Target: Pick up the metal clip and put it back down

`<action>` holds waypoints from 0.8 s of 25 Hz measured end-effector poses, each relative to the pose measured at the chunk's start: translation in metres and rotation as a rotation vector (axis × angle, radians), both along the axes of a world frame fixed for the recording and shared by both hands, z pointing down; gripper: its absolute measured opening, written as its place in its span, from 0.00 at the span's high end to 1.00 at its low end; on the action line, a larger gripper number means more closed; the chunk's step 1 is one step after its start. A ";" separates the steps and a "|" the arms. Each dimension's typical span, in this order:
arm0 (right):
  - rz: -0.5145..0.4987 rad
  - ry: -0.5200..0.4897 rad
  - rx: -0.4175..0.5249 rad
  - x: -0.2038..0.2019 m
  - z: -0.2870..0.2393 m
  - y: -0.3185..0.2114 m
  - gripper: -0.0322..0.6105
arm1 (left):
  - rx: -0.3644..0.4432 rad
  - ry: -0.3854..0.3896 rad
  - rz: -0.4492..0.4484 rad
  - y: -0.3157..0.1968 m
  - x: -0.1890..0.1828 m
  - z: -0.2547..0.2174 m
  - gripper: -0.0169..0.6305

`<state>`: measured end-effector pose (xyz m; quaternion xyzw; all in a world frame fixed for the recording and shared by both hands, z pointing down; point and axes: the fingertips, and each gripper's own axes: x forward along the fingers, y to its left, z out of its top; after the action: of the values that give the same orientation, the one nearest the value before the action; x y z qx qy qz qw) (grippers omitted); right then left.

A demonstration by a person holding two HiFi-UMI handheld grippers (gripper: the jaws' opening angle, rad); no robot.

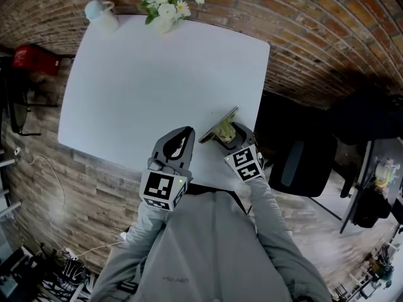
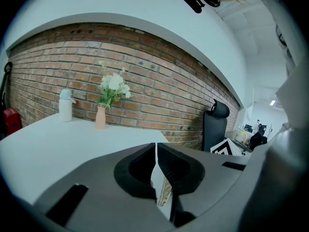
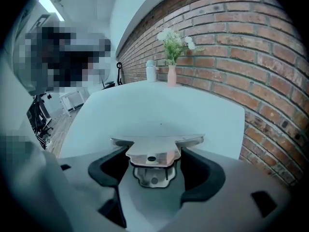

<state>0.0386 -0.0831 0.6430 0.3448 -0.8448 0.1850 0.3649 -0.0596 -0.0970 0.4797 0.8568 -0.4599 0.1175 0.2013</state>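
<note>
A shiny metal clip sits between the jaws of my right gripper, which is shut on its handle, with the clip's wide flat bar pointing forward. This is near the right front edge of the white table. Whether the clip touches the tabletop cannot be told. My left gripper is beside it on the left, over the table's front edge, jaws shut with nothing held. Through the thin slit between its jaws a sliver of the clip shows.
A vase of white flowers and a white bottle stand at the table's far edge by the brick wall. A black office chair is right of the table. A red object sits at the left.
</note>
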 end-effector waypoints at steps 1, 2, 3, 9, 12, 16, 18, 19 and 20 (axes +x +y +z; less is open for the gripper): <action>0.000 0.000 0.001 0.000 0.000 0.000 0.44 | -0.001 0.000 -0.001 0.000 -0.001 0.000 0.92; -0.002 0.001 0.003 0.000 0.000 0.000 0.44 | -0.002 -0.001 -0.002 0.001 -0.002 0.000 0.92; -0.004 0.001 0.004 0.000 0.000 0.000 0.44 | -0.002 -0.001 -0.003 0.001 -0.003 0.000 0.92; 0.002 0.002 0.014 0.000 -0.001 0.000 0.48 | -0.009 0.000 -0.004 0.005 -0.007 0.002 0.92; 0.008 0.002 0.017 -0.001 -0.002 0.000 0.48 | -0.007 0.001 -0.006 0.005 -0.009 0.002 0.92; 0.014 0.000 0.020 0.001 -0.003 0.000 0.48 | -0.004 -0.001 -0.009 0.005 -0.012 0.001 0.92; 0.018 -0.004 0.024 0.002 -0.006 -0.001 0.48 | 0.000 -0.003 -0.012 0.005 -0.013 0.000 0.92; 0.020 -0.007 0.027 0.002 -0.008 -0.001 0.48 | 0.002 -0.003 -0.013 0.004 -0.014 -0.001 0.92; 0.022 -0.010 0.030 0.003 -0.010 -0.001 0.48 | 0.004 -0.004 -0.015 0.004 -0.015 -0.002 0.92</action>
<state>0.0412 -0.0839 0.6326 0.3586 -0.8454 0.1783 0.3533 -0.0744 -0.0926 0.4779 0.8536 -0.4668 0.1169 0.1993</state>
